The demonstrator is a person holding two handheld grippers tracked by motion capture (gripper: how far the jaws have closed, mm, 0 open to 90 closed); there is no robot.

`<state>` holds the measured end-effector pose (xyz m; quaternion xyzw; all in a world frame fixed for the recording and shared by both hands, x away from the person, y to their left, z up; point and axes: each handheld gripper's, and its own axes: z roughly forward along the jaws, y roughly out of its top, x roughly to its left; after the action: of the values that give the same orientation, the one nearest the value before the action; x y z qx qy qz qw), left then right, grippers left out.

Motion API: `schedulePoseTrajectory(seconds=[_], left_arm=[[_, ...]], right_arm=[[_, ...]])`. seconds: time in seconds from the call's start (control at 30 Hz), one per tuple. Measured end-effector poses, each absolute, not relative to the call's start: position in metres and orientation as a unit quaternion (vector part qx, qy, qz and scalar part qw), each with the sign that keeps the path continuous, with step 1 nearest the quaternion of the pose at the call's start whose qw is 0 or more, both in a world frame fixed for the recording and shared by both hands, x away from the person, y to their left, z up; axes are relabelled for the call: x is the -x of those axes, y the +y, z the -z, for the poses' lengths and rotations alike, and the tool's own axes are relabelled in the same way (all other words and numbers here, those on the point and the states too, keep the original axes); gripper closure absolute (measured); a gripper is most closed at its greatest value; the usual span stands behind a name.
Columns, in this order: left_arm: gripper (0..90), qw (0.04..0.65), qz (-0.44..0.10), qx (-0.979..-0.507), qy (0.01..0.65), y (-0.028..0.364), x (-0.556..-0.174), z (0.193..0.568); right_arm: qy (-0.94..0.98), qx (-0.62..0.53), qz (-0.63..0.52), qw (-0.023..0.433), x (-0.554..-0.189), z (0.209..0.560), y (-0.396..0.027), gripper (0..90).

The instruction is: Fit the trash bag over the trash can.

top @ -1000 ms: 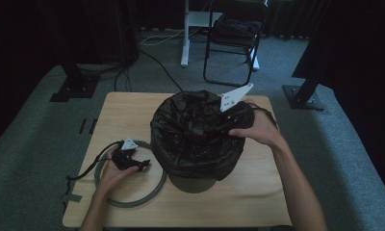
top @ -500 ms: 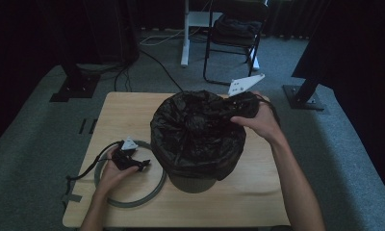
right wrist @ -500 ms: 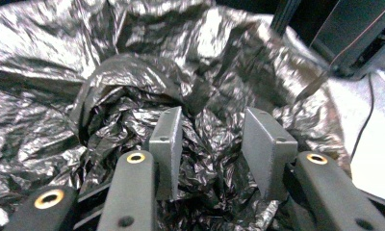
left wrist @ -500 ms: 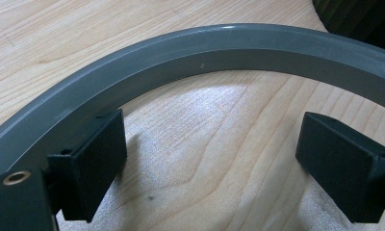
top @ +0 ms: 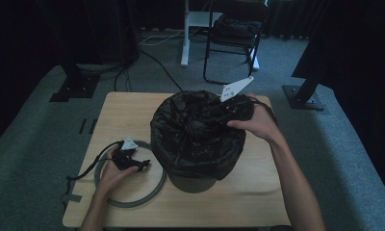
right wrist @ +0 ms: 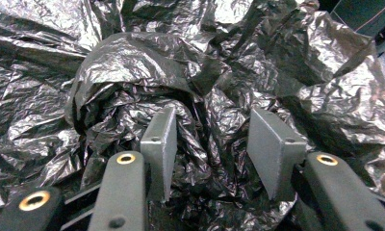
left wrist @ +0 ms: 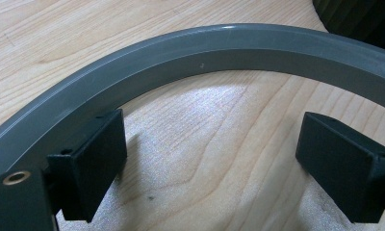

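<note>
A bin (top: 193,183) lined with a crumpled black trash bag (top: 195,139) stands mid-table. My right gripper (top: 214,118) reaches over the bag's far right rim and points into the bunched middle. In the right gripper view its jaws (right wrist: 214,149) are open, with gathered folds of the bag (right wrist: 133,72) just beyond and between them. A grey plastic ring (top: 154,190) lies flat on the table left of the bin. My left gripper (top: 143,164) rests over the ring's inner side. Its jaws (left wrist: 214,163) are open above bare wood, and the ring (left wrist: 229,48) curves just past them.
The wooden table (top: 128,110) has bare surface at its far left and along the front. A black cable (top: 92,166) trails off the table's left edge. A folding chair (top: 234,38) and stand bases (top: 303,96) sit on the carpet beyond.
My right gripper shifted slightly along the bag's far right rim, out to the right and then a little back toward the middle. The left gripper and the ring have not moved.
</note>
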<state>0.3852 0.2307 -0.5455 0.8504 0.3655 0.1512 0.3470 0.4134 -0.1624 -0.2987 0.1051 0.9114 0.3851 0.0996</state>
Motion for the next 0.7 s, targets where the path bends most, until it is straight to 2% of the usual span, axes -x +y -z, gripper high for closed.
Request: schedulePoseTrajectory(seconds=[0.7], left_arm=[[10.8,0.347,-0.151,-0.850,0.366,0.231,-0.385,0.545]], right_arm=[[0.943,-0.078,-0.307,0.105,-0.408,0.303,-0.142,53.4]])
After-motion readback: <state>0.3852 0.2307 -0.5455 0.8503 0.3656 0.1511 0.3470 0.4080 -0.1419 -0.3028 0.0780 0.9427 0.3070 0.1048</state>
